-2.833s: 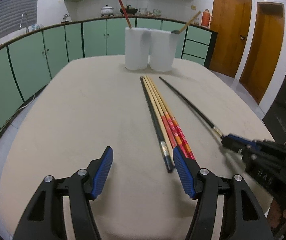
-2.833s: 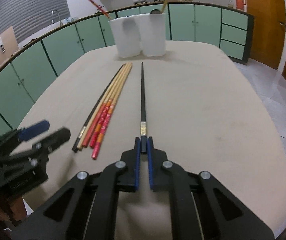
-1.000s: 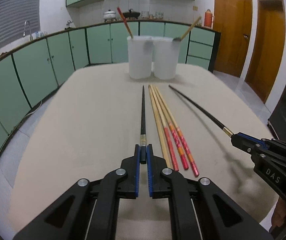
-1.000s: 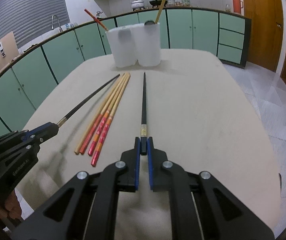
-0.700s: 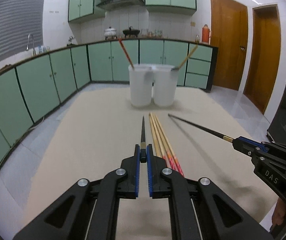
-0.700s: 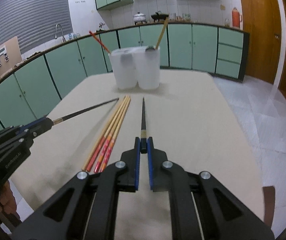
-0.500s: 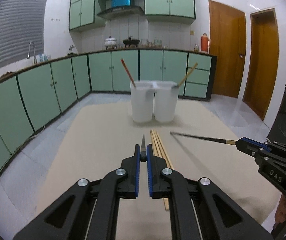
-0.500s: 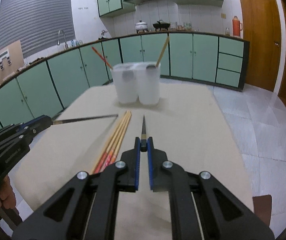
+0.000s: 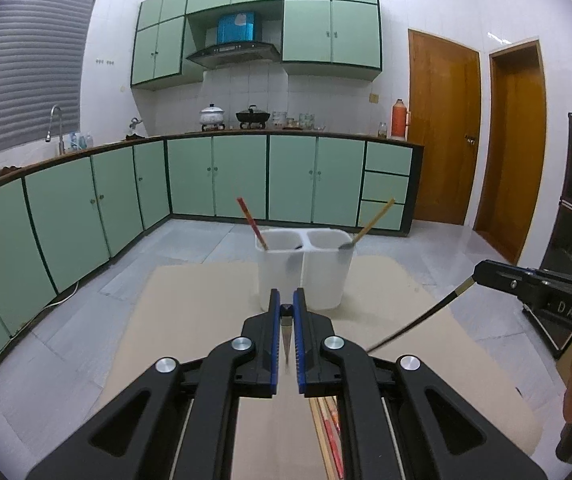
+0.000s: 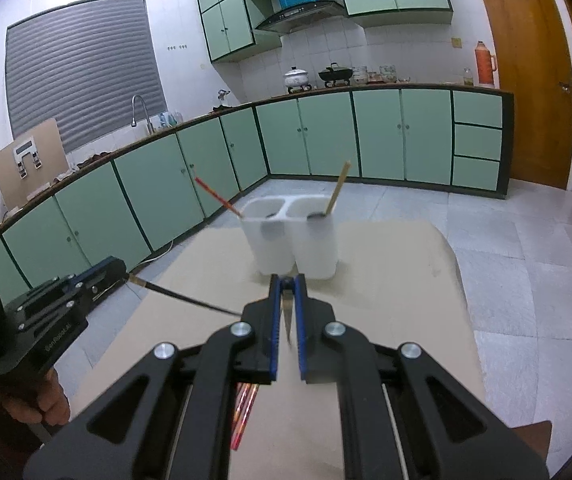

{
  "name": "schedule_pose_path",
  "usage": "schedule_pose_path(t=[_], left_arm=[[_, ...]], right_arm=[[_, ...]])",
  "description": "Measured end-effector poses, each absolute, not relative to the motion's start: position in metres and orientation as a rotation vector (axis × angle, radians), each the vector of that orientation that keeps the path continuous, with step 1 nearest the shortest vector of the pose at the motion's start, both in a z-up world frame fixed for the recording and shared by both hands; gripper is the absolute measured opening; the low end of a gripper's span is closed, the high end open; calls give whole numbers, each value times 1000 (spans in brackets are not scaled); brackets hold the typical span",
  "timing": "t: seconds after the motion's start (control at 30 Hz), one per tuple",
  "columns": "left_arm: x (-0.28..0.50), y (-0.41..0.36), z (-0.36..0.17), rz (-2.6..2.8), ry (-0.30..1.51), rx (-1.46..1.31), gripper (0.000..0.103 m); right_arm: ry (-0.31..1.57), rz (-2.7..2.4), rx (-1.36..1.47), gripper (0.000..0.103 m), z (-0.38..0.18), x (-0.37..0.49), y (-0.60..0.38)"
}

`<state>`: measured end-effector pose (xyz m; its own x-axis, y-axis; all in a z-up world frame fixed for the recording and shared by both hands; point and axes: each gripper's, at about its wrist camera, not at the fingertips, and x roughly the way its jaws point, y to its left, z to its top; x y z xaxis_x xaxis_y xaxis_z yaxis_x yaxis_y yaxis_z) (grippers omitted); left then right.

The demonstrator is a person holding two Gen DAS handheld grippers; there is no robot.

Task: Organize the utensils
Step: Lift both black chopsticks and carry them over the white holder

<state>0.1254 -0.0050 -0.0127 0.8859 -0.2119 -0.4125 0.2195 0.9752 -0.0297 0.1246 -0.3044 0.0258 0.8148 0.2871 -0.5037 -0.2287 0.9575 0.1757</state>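
Note:
My left gripper [image 9: 284, 309] is shut on a black chopstick [image 9: 286, 338] that hangs tip-down between the blue pads, lifted above the table. My right gripper [image 10: 286, 282] is shut on a second black chopstick [image 10: 287, 322], also hanging tip-down. Each gripper shows in the other's view: the right one [image 9: 482, 270] with its chopstick [image 9: 414, 326], the left one [image 10: 115, 268] with its chopstick [image 10: 189, 300]. A white two-compartment holder [image 9: 306, 268] [image 10: 292, 240] stands at the table's far end, with a red chopstick [image 9: 251, 222] in the left cup and a wooden-handled spoon [image 9: 370, 222] in the right cup.
Red-and-tan chopsticks [image 9: 328, 432] [image 10: 243, 408] lie on the beige table [image 9: 189, 312] below the grippers, mostly hidden. Green cabinets [image 9: 241, 176] and a tiled floor lie beyond the table. Wooden doors [image 9: 442, 128] stand at the right.
Both grippers rose and tilted up with their black chopsticks, which now hang tip-down. The table and the loose chopsticks dropped low in view; the holder looks nearer the grippers.

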Motion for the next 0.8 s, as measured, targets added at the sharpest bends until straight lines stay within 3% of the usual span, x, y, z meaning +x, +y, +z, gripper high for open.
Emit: schedule_pose_path(t=[0.8], left_arm=[[132,-2,52,-319,326,21,6]], right_arm=[[535,365,30,6,101,159,-297]])
